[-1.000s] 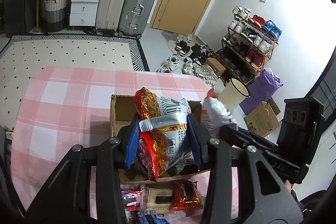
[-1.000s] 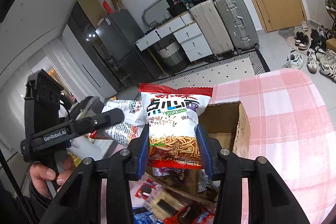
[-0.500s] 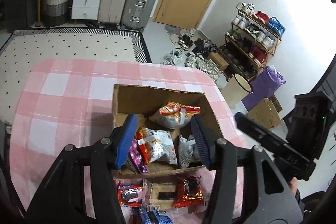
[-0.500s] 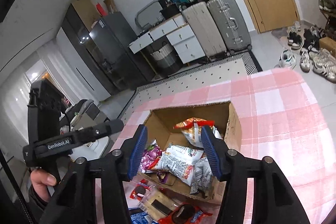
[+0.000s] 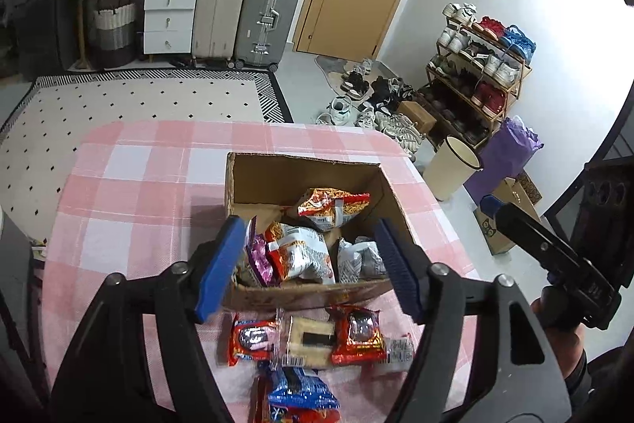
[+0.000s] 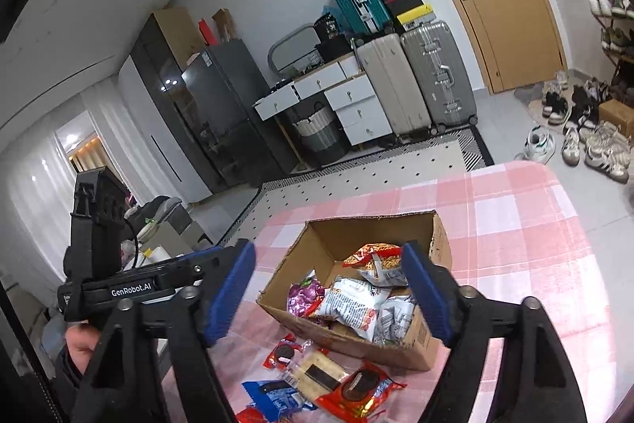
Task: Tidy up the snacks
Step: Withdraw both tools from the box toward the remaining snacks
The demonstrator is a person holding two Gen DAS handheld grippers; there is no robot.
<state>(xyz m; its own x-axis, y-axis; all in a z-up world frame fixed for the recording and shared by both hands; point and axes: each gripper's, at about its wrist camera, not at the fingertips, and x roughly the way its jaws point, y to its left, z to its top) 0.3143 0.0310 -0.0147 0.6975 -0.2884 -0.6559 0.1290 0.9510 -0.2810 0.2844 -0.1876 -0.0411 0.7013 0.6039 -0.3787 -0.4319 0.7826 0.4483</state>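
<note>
An open cardboard box (image 5: 277,181) (image 6: 348,236) stands on the pink checked table (image 5: 130,209). Inside lie an orange noodle bag (image 5: 333,203) (image 6: 374,260), a white and red bag (image 5: 301,256) (image 6: 348,304), a purple packet (image 5: 259,260) and a grey bag (image 5: 360,258). My left gripper (image 5: 309,264) hovers over the box's near side, its jaws opening with nothing between the pads. My right gripper (image 6: 329,288) hovers there too, jaws opening and empty. Red packets (image 5: 358,333) (image 6: 358,391), a clear cracker pack (image 5: 307,339) and a blue packet (image 5: 301,395) lie in front of the box.
A cream bin (image 5: 455,165), a purple bag (image 5: 511,153) and a shoe rack (image 5: 479,66) stand on the floor past the table's right edge. Suitcases (image 5: 265,14) and drawers (image 5: 168,18) line the far wall. A hand (image 6: 79,339) holds the left gripper's handle.
A second ago each gripper held a noodle bag above the box. Both bags now lie in the box, both sets of jaws have widened, and both grippers have drawn back.
</note>
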